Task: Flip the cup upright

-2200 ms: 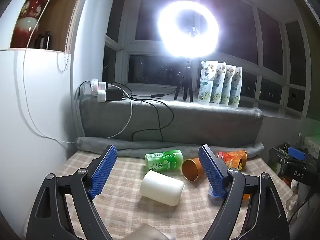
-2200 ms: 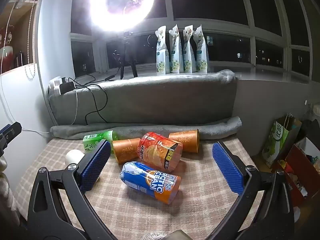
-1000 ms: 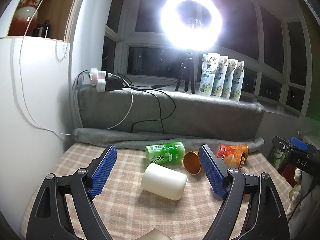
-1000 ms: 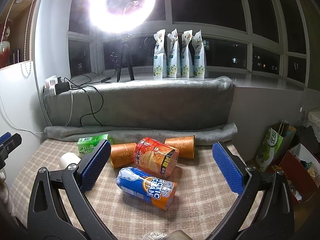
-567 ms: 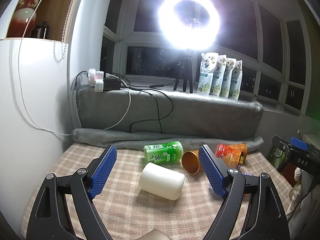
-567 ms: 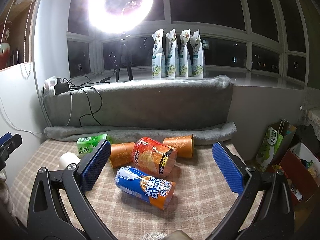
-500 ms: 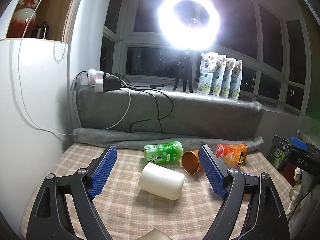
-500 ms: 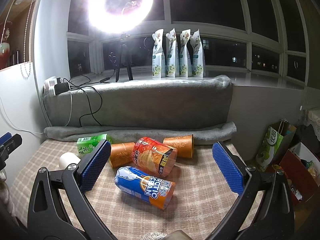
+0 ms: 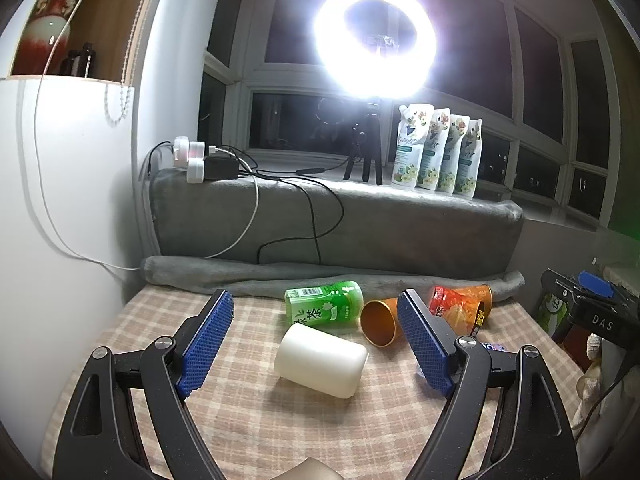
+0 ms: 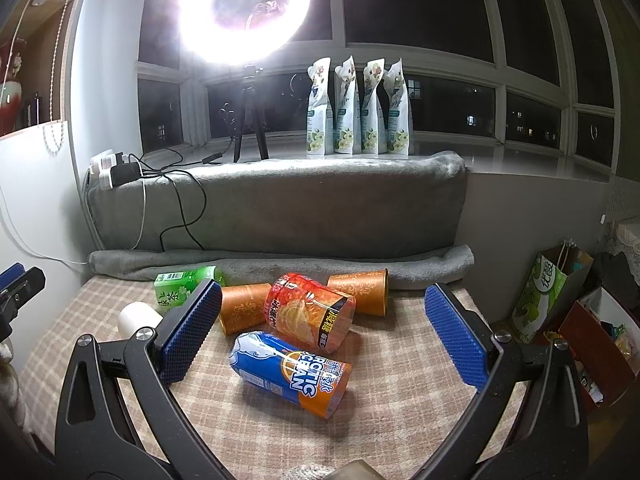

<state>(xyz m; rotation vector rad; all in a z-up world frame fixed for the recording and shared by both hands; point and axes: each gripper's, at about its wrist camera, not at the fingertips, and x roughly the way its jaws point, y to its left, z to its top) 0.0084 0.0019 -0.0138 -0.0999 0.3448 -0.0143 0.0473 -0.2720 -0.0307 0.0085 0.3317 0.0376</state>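
Several cups lie on their sides on the checked cloth. A white cup lies between the fingers of my open, empty left gripper, with a green cup and an orange cup behind it. A blue and orange cup lies between the fingers of my open, empty right gripper. Behind it lie a red-orange cup and two orange cups. The white cup and green cup also show at the left of the right wrist view.
A rolled grey blanket and grey padded ledge bound the far edge. A white wall is at the left. Bags and boxes stand off the right edge. A ring light, cables and pouches sit on the sill.
Both grippers have drifted only slightly over the last two seconds, so the cups sit a little differently in each view. Both stay open and no cup has moved.
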